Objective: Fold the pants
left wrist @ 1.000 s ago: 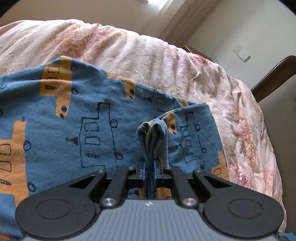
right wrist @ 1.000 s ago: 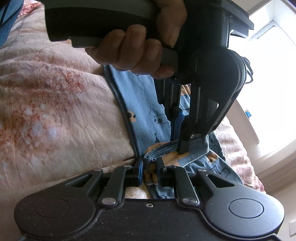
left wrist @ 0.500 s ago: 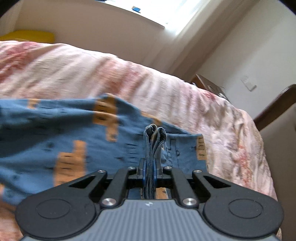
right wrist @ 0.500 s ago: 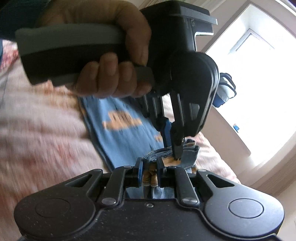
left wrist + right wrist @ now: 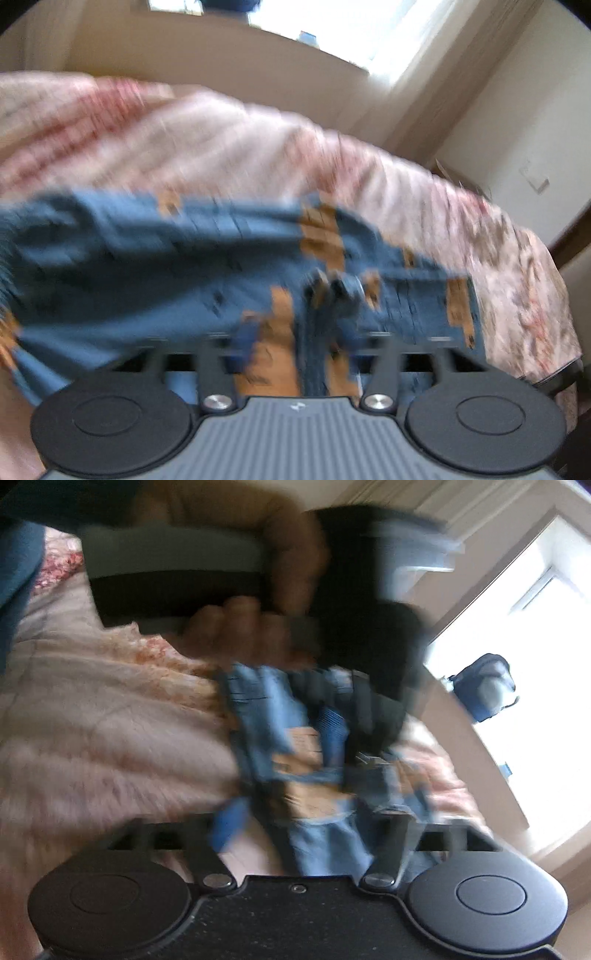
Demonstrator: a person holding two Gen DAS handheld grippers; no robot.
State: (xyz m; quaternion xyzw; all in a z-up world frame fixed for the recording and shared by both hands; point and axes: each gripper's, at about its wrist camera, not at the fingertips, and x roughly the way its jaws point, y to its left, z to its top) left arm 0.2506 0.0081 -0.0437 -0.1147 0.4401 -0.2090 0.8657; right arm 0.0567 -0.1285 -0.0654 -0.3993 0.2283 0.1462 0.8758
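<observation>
Left gripper (image 5: 297, 341): jaws spread wide, just opened. A bunched edge of the pants (image 5: 155, 266) stands loose between the fingers, and no pad presses on it. Frame badly blurred.

Right gripper (image 5: 314, 823): jaws likewise wide, just opened, with a hem of blue and orange cloth lying slack between them, unclamped. Above it we see the hand (image 5: 255, 627) on the other gripper's handle, very close.

Pants lie across the floral quilt (image 5: 221, 147) in a blue band, the folded end nearest both tools.

Step in hand, as we judge it: letting go after carrying the fold over. To do it well we would draw both grippers straight back and a little up, so the fingers clear the cloth without dragging the top layer. We would also keep the two tools apart, since they crowd each other.

Against the earlier frames: both sets of jaws were pinched tight on folded edges, and now they are spread. The left view has swung toward the window (image 5: 332, 22), and more quilt shows beyond the pants.
</observation>
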